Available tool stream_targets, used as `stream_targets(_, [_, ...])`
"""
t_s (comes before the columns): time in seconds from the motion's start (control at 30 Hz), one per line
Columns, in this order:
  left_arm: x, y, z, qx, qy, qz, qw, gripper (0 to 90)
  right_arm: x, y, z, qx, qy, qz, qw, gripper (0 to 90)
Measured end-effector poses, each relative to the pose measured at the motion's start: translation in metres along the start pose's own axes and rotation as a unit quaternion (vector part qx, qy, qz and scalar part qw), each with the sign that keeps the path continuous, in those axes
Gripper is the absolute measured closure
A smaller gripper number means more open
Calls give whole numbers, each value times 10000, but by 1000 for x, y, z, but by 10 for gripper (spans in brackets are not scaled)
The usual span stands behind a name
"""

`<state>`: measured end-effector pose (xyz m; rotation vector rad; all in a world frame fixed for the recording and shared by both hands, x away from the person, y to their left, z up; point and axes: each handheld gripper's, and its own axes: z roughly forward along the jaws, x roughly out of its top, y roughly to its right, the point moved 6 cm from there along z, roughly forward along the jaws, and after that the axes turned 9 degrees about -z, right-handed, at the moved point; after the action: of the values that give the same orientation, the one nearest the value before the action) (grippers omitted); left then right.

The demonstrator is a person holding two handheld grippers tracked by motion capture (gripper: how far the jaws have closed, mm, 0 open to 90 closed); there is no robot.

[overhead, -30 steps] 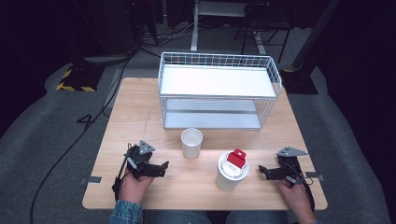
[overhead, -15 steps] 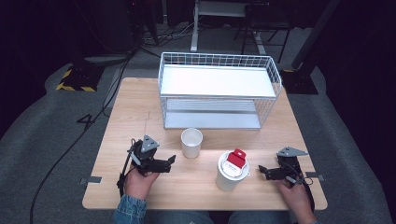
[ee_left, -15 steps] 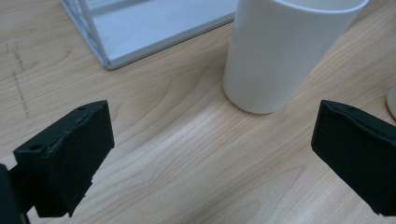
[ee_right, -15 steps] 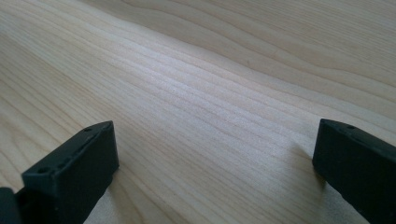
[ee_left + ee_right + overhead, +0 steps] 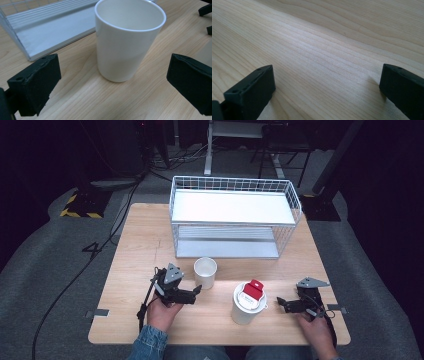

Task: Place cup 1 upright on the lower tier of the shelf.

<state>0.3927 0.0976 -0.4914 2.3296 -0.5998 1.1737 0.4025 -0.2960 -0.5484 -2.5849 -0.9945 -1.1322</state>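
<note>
White cup (image 5: 127, 40) stands upright on the table (image 5: 150, 240), just ahead of and between the left gripper (image 5: 113, 82)'s released fingers (image 5: 37, 82), untouched.

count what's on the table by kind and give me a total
Open white cup: 1
White container with red-topped lid: 1
White wire rack: 1
Handheld grippers: 2, left gripper and right gripper
Total: 5
</note>
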Motion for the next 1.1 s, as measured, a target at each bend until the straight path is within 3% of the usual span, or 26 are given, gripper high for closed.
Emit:
stream_targets(0.27, [2,6,22,-222,166,-88,9996,0,0,0,0,-11,-2,12,10000,3])
stream_targets(0.43, [0,10,40,-301,168,81,9994,1,0,0,0,-15,-2,21,10000,3])
stream_targets(0.6, [-2,11,50,-280,118,61,9995,2,0,0,0,-16,-3,22,10000,3])
stream_targets(0.7, [-3,9,58,-59,4,177,9998,35,0,0,0,-14,-2,23,10000,3])
stream_targets(1.0, [-3,9,64,-138,58,92,9998,83,0,0,0,-16,-2,22,10000,3])
stream_targets(1.03, [-3,10,64,-134,72,123,9998,148,0,0,0,-15,-2,23,10000,3])
stream_targets(1.1, [-2,10,64,-122,93,249,9996,152,0,0,0,-15,-2,23,10000,3])
